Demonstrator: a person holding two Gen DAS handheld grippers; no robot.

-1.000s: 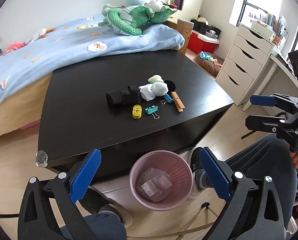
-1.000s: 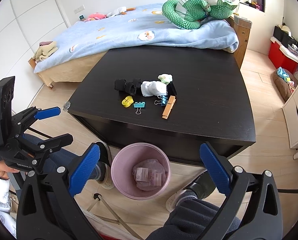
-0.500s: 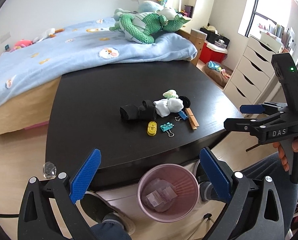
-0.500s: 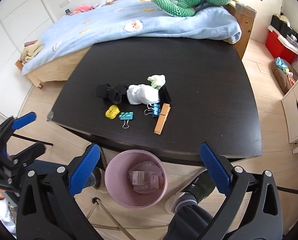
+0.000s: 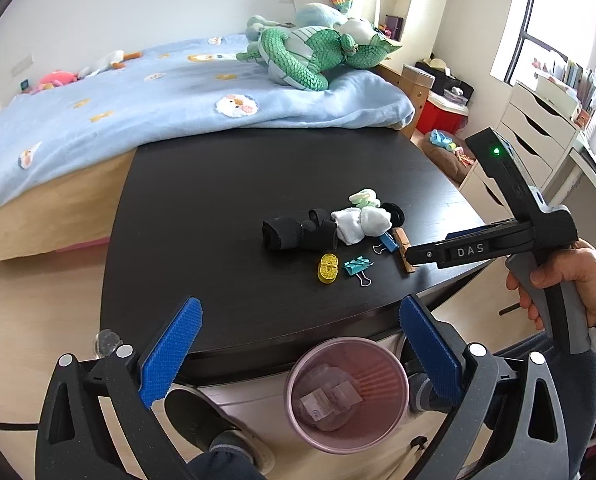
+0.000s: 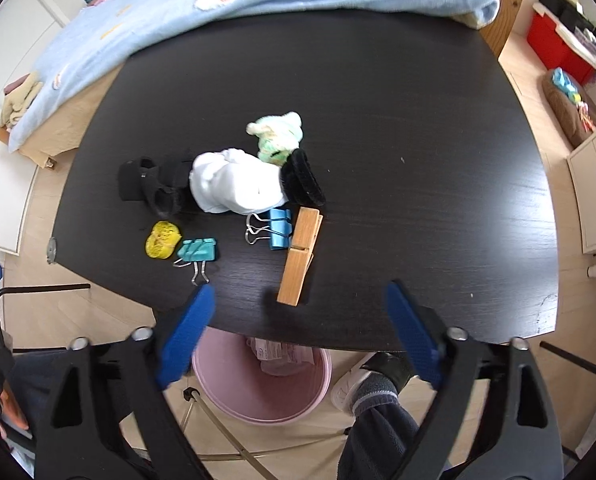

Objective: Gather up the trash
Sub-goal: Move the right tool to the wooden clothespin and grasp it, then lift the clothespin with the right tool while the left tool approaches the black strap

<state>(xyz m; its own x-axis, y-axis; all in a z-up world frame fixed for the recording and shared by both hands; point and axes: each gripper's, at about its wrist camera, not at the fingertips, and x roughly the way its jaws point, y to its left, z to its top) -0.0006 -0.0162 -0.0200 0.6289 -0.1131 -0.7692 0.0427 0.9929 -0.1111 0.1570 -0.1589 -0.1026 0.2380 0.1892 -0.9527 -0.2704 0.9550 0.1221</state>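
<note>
A pink trash bin with crumpled wrappers inside stands on the floor below the black table's front edge; it also shows in the right wrist view. On the table lies a cluster: black socks, a white sock roll, a green-white sock, a black round item, a wooden clothespin, a blue binder clip, a teal binder clip and a yellow clip. My right gripper is open, just above the table's near edge, by the clothespin. My left gripper is open and empty above the bin.
A bed with a blue blanket and a green plush dragon borders the table's far side. White drawers and a red box stand to the right. My legs and feet flank the bin.
Both grippers have moved forward and closer to the table. The right gripper has come over the table's front edge toward the clothespin. Both stay open.
</note>
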